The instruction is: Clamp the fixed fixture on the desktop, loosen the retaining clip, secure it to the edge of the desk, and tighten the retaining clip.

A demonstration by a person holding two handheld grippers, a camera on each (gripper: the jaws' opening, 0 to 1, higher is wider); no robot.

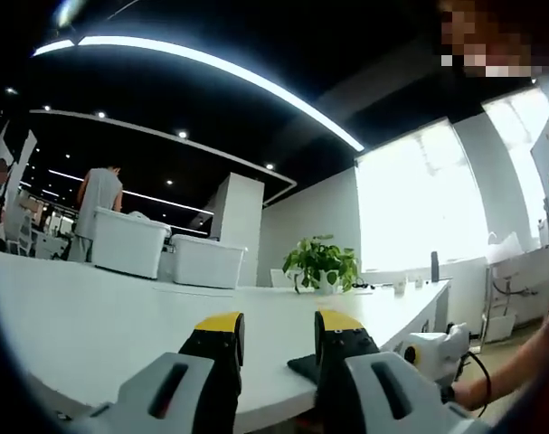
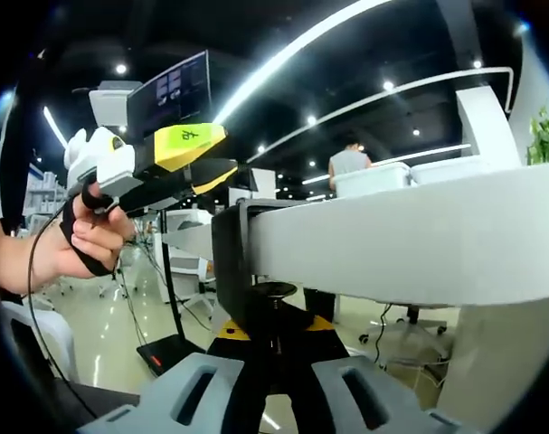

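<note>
Closed on the black clamp fixture's (image 2: 247,271) screw from below is the right gripper (image 2: 274,348), the bracket hooked over the white desk (image 2: 419,244) edge. Held level above the desktop, the left gripper (image 1: 276,348) is seen with jaws parted; a black piece lies near its right jaw.

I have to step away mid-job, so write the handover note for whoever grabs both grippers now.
Left gripper: jaws apart above the desk, over the black clamp top at the edge.
Right gripper: under the desk edge, jaws closed on the clamp screw.
Black clamp fixture is hooked over the desk edge.
Done: fixture placed on the edge.
Left: tighten the screw; whether it is tight yet can't be told.
</note>
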